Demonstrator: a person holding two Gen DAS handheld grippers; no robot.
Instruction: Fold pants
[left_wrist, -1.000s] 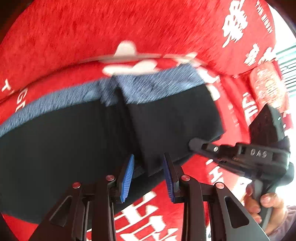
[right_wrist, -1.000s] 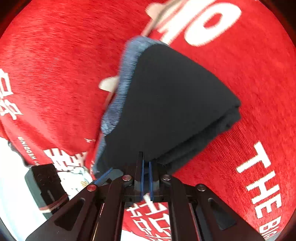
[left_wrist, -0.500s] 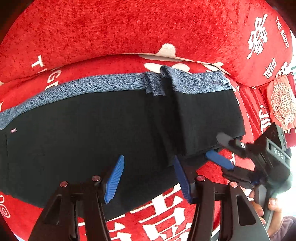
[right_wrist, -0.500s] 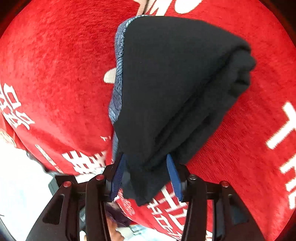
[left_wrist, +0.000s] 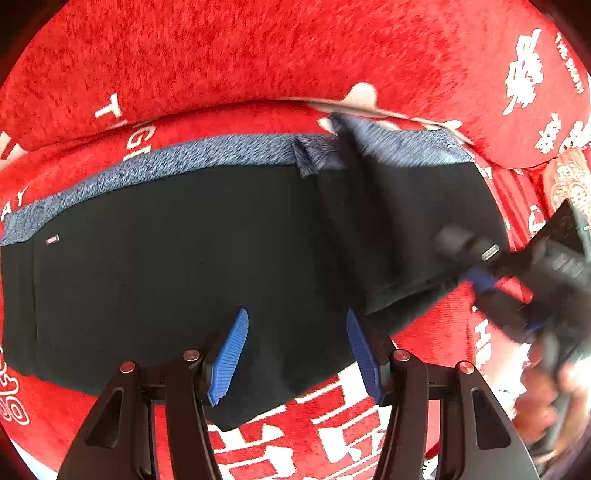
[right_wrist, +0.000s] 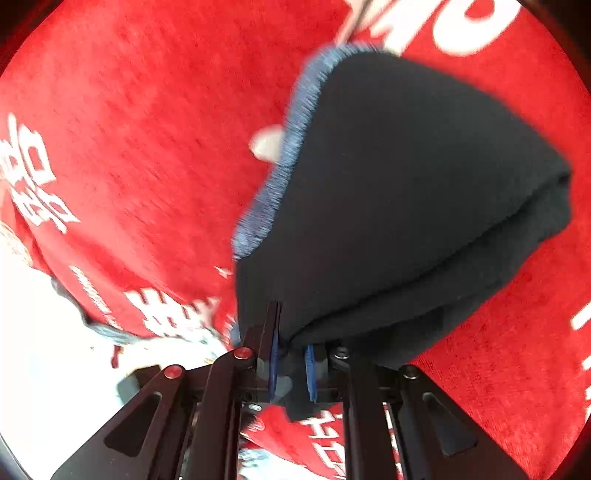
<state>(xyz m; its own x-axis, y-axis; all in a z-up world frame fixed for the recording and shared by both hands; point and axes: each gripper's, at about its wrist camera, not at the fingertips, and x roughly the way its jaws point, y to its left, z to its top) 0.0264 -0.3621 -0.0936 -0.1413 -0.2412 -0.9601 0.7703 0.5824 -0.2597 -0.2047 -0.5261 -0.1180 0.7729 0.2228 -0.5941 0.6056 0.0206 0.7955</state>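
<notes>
Black pants (left_wrist: 184, 258) with a grey-blue waistband (left_wrist: 221, 151) lie across a red seat, their right end folded over into a thick stack. My left gripper (left_wrist: 295, 356) points down at the near edge of the pants and is open, its blue pads (left_wrist: 229, 354) apart with fabric below them. My right gripper (left_wrist: 476, 273) reaches in from the right at the folded end. In the right wrist view the folded pants (right_wrist: 406, 203) bulge in front of the right gripper (right_wrist: 291, 358). Its jaws are closing, and the dark fabric edge is pinched between the pads.
Red plush cover with white lettering spreads over the seat (left_wrist: 332, 435) and the back cushion (left_wrist: 258, 55). A patterned red pillow (left_wrist: 569, 181) sits at far right. A person's hand (left_wrist: 543, 398) holds the right gripper. Pale floor (right_wrist: 44, 332) shows beyond the seat edge.
My left gripper has opened wider and slid left along the pants. My right gripper opened around the folded end, then closed down on its edge.
</notes>
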